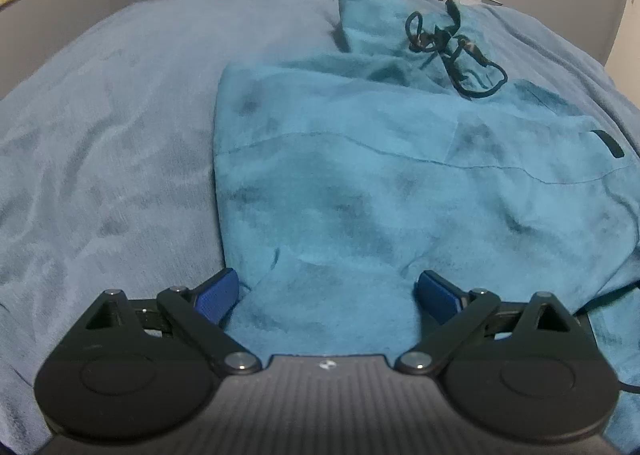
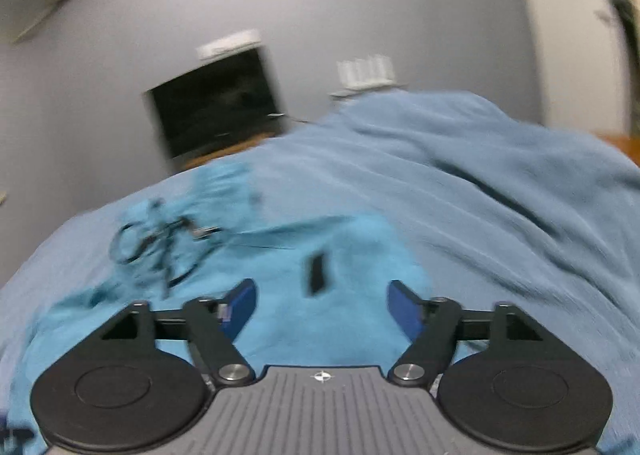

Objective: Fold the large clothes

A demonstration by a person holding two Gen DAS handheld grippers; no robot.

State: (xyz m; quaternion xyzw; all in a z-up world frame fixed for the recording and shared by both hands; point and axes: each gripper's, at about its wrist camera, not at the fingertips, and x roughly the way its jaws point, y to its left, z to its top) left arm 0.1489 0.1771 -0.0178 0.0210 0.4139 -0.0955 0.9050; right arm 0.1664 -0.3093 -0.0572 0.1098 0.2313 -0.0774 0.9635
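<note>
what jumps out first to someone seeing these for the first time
A teal garment lies spread on a blue-grey bedspread, filling the middle and right of the left wrist view. A tangled black drawstring sits on its far end. Both the left gripper and the right gripper hang open over the cloth.

Your garment (image 1: 380,175): plain teal, black drawstring (image 1: 452,51) at one o'clock. Bedcover (image 1: 100,135) dusty blue. Your gripper pads (image 1: 218,293) royal blue, black arms.
</note>
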